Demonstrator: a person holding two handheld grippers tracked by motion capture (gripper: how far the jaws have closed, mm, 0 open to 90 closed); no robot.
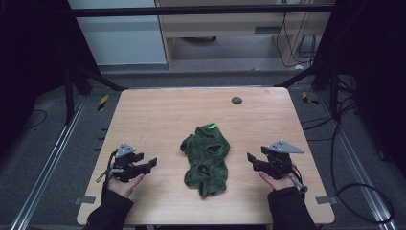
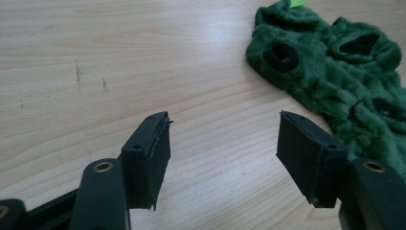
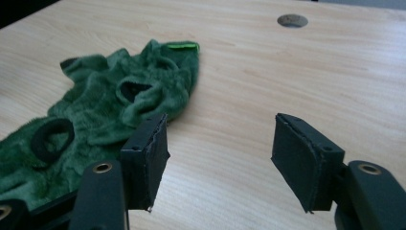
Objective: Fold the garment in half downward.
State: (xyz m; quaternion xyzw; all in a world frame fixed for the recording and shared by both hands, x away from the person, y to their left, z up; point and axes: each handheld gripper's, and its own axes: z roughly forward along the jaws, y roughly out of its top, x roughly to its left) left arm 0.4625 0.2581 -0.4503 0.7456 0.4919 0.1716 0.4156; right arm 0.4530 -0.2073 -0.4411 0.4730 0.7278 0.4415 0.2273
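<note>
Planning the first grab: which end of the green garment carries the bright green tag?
The far end of the green fleece garment, away from the person; its bright green tag sits there, the near end has none.

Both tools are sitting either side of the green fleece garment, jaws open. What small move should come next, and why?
Probably bring the left tool in toward the near edge of the green fleece garment. Both it and the right tool stand open and hold nothing, apart from the crumpled garment that lies between them on the table, so nothing can be lifted or spread until one reaches the fabric.
</note>
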